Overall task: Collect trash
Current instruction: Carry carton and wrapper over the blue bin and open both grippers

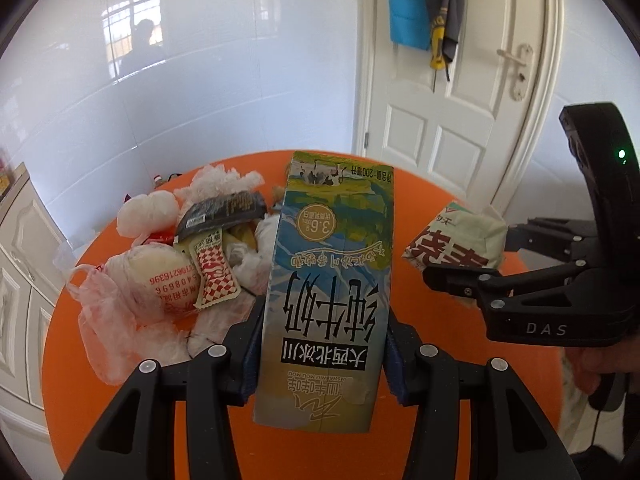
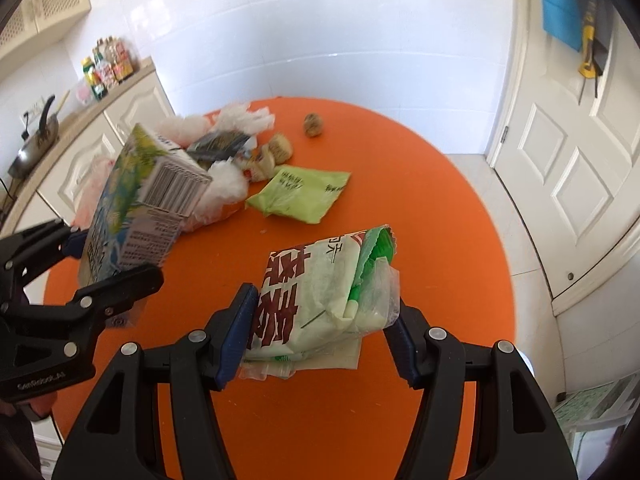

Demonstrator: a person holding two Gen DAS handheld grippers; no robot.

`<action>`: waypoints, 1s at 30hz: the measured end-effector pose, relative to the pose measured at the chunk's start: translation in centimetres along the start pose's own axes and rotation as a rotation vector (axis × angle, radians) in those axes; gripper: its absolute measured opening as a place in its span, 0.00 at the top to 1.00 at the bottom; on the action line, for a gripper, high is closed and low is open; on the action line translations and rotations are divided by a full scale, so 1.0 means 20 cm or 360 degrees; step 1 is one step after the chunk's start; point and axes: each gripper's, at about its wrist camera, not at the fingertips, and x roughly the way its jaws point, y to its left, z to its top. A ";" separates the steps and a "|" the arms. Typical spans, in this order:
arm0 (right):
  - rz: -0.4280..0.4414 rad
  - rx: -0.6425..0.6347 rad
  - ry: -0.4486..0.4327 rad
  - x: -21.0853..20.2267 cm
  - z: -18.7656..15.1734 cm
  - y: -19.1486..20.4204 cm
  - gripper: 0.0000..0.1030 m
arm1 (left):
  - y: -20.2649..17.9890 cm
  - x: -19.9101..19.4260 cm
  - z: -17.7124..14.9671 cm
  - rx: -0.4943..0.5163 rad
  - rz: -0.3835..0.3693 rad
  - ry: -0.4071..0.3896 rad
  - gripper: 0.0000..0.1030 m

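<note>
My left gripper (image 1: 320, 364) is shut on a blue and yellow milk carton (image 1: 328, 280) and holds it above the round orange table (image 1: 440, 208). The carton also shows in the right wrist view (image 2: 136, 204), held by the left gripper (image 2: 100, 264). My right gripper (image 2: 320, 332) is shut on a pale green crumpled packet with red characters (image 2: 320, 292), held above the table (image 2: 420, 200). The packet (image 1: 456, 240) and right gripper (image 1: 460, 268) show at the right of the left wrist view. A pile of trash (image 1: 180, 260) with plastic bags and wrappers lies on the table's left side.
A green wrapper (image 2: 300, 192), bread pieces (image 2: 276, 152) and a small brown ball (image 2: 313, 124) lie on the table. White cabinets (image 2: 132, 116) with bottles and a pan stand at left. A white door (image 2: 572, 152) is at right. A tiled wall is behind.
</note>
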 end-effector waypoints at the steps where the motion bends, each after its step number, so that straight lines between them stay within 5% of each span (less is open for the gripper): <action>1: -0.0002 0.0011 -0.0016 -0.02 0.00 -0.02 0.40 | -0.02 -0.01 0.01 -0.0029 -0.0003 -0.0011 0.55; 9: -0.0054 0.0165 -0.0166 -0.30 -0.03 -0.33 0.40 | -0.18 -0.04 0.10 -0.0106 -0.0079 -0.0024 0.55; 17: -0.0347 0.0481 -0.0221 -0.56 -0.23 -0.97 0.40 | -0.64 0.18 0.32 0.0066 -0.0356 0.0025 0.55; 22: -0.0493 0.0680 -0.0139 -0.59 -0.43 -1.35 0.40 | -0.96 0.47 0.41 0.0121 -0.0553 0.0193 0.55; 30: -0.0481 0.0975 0.0053 -0.35 -0.73 -1.82 0.40 | -1.42 1.04 0.43 0.0246 -0.0632 0.0590 0.55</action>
